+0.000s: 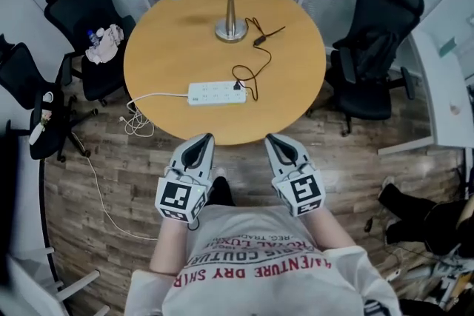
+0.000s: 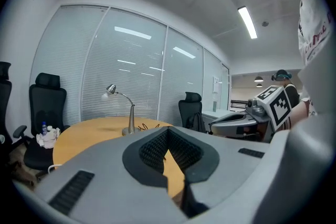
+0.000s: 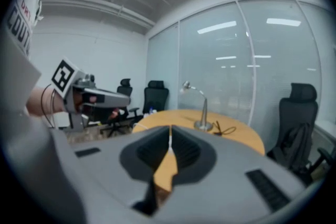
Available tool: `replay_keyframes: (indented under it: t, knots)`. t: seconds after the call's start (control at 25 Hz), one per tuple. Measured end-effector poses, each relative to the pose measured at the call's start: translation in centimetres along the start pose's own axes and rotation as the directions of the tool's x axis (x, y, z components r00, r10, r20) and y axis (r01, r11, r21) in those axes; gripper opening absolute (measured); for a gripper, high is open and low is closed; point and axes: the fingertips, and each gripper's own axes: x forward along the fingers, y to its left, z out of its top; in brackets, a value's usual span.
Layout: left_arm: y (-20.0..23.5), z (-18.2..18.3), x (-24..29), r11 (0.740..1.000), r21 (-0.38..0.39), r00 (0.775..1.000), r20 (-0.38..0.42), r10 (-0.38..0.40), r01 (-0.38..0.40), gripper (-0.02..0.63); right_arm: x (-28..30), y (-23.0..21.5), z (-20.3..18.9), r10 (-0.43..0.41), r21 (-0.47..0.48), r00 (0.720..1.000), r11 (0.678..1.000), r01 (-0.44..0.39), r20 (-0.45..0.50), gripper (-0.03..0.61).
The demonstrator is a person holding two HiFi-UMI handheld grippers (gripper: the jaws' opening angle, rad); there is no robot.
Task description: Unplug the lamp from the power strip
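Head view: left gripper [image 1: 201, 143] and right gripper [image 1: 279, 143], fingers closed and empty, lower centre, short of the bench [image 1: 159, 55]. The plug [image 1: 238, 86] sits in the power strip [image 1: 215, 93] at centre. Likely risk: pulling with the strip unpinned drags it and tips the lamp [image 1: 230, 15].

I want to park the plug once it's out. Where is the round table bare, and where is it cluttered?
Bare: the left half of the table, between the lamp and the white cable, and its right side, from the black cord to the rim. Crowded: the middle, where that cord loops from the lamp base to the power strip.
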Motion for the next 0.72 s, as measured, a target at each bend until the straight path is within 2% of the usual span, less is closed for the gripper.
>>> replay_keyframes:
  t: [0.24, 0.44, 0.6, 0.72]
  knots:
    - [7.3, 2.0, 5.5, 0.997, 0.031, 0.997, -0.011, -0.073, 0.073, 0.028, 8.5, -2.7, 3.4, -0.073, 0.017, 0.997, 0.997, 0.073, 0.008, 0.029]
    - [11.2, 2.0, 9.0, 0.993, 0.030, 0.992, -0.041, -0.116, 0.118, 0.028, 13.3, -4.3, 3.5, -0.099, 0.036, 0.994, 0.994, 0.100, -0.039, 0.029]
    - [12.9, 1.0, 11.2, 0.993, 0.002, 0.990, -0.073, -0.118, 0.119, 0.028, 15.6, -5.2, 2.2, -0.067, 0.044, 0.991, 0.996, 0.072, -0.115, 0.029]
    - [13.4, -1.0, 13.0, 0.994, 0.000, 0.987, -0.118, -0.108, 0.108, 0.028, 17.2, -6.4, 0.6, -0.018, 0.050, 0.984, 0.998, 0.027, -0.175, 0.031]
